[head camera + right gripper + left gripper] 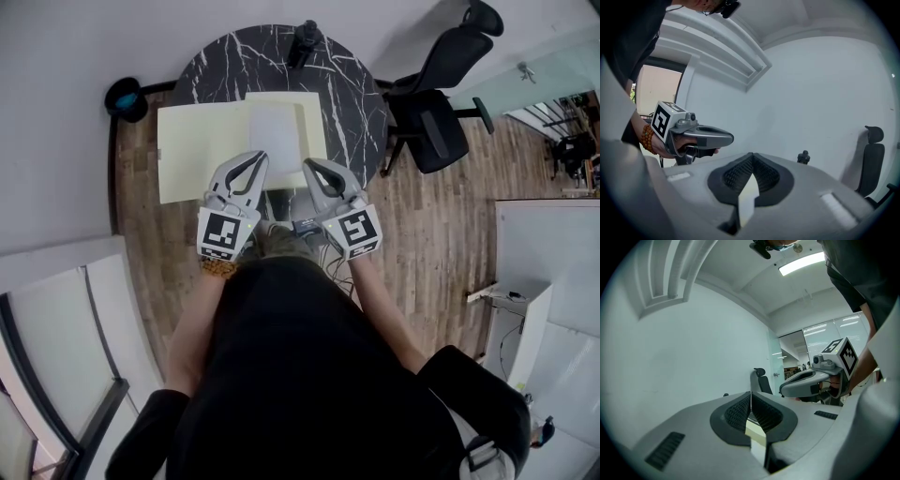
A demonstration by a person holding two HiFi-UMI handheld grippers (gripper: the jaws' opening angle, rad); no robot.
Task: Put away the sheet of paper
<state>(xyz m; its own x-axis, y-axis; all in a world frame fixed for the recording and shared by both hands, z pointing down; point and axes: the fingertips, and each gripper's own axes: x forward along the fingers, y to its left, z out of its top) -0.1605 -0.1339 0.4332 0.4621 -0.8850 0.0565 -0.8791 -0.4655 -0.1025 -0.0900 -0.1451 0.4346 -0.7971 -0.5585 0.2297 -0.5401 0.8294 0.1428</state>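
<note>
Clamps shut with the left gripper [251, 161] on the near edge of the pale yellow folder [197, 150]. Pinches with the right gripper [311, 165] a thin edge of the white sheet of paper [277, 141], flat on the open folder. Beyond, round black marble table [352, 94], folder overhanging its left edge. Black office chair [436, 122] at right.

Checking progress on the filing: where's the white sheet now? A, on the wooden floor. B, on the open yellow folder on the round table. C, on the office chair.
B: the white sheet lies on the open yellow folder, which rests on the round black table.
</note>
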